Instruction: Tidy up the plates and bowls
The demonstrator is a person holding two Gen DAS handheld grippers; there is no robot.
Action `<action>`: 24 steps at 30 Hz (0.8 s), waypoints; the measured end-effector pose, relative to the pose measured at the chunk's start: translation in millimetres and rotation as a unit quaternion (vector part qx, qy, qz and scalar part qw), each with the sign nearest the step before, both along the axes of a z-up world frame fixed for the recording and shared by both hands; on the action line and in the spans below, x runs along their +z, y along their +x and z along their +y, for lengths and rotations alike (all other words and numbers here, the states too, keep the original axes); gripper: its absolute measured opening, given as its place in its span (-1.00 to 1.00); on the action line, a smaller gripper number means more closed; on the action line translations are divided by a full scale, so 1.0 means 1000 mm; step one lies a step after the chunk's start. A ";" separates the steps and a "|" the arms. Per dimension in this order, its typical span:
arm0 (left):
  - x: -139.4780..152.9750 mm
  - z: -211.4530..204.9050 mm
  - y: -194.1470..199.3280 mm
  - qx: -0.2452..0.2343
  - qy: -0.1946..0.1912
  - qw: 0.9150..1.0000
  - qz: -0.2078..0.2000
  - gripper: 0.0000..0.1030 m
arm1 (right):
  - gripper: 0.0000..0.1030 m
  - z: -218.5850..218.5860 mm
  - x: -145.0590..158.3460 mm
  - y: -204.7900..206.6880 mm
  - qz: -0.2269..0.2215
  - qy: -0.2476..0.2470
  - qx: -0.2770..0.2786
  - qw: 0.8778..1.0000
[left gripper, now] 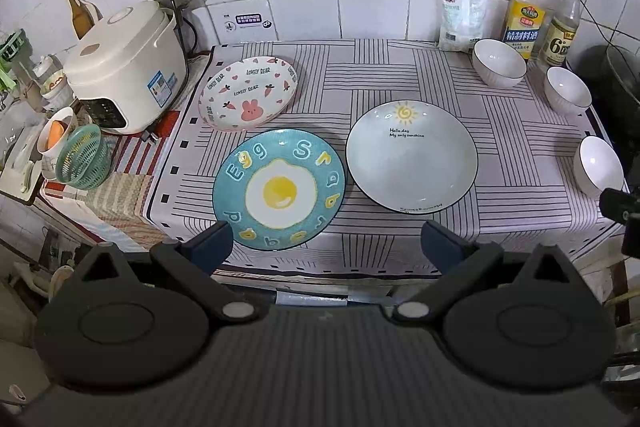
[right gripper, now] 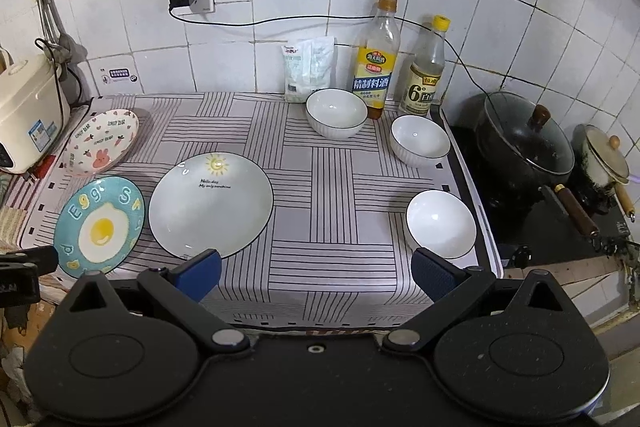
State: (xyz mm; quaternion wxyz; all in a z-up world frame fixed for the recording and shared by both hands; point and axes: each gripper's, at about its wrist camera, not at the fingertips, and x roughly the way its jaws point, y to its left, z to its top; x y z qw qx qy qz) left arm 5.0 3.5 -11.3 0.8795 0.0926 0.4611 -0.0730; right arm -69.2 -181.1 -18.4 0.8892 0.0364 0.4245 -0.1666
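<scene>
Opening stage of the sorting task, judged from the layout: nothing was stacked and neither tool held anything. The left gripper (left gripper: 326,241) and the right gripper (right gripper: 316,269) both hovered off the near edge of the bench (right gripper: 340,251), each with its jaws spread wide and empty. Three plates lay separately on the striped cloth: the egg plate (left gripper: 279,189) nearest the left gripper, the sun plate (left gripper: 412,157) just beside it to the right, and the rabbit plate (left gripper: 249,93) behind, near the rice cooker (left gripper: 126,67). Three white bowls stood well apart along the right side: the far bowl (right gripper: 337,113) before the bottles, the middle bowl (right gripper: 420,141), and the near bowl (right gripper: 441,223) close to the right gripper. The next move probably called for a rim grasp: one jaw over and one under a plate's edge, or across a bowl's wall, so that like pieces could be nested together. Shallow plate rims lying flat on cloth seemed the harder grasp.
</scene>
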 end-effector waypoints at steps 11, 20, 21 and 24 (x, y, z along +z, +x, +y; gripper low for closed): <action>0.000 -0.004 -0.002 -0.007 0.000 1.000 -0.001 0.98 | 0.99 -0.001 -0.003 0.003 -0.004 -0.001 0.006 1.000; -0.006 -0.007 -0.002 -0.007 0.012 1.000 -0.001 0.98 | 0.99 0.003 -0.006 0.004 -0.007 -0.019 0.007 1.000; -0.006 -0.008 -0.002 -0.007 0.011 1.000 -0.001 0.98 | 0.99 0.003 -0.007 0.005 -0.005 -0.020 0.006 1.000; -0.005 -0.009 -0.002 -0.007 0.007 1.000 -0.004 0.98 | 0.99 0.001 -0.009 0.008 -0.001 -0.017 0.007 1.000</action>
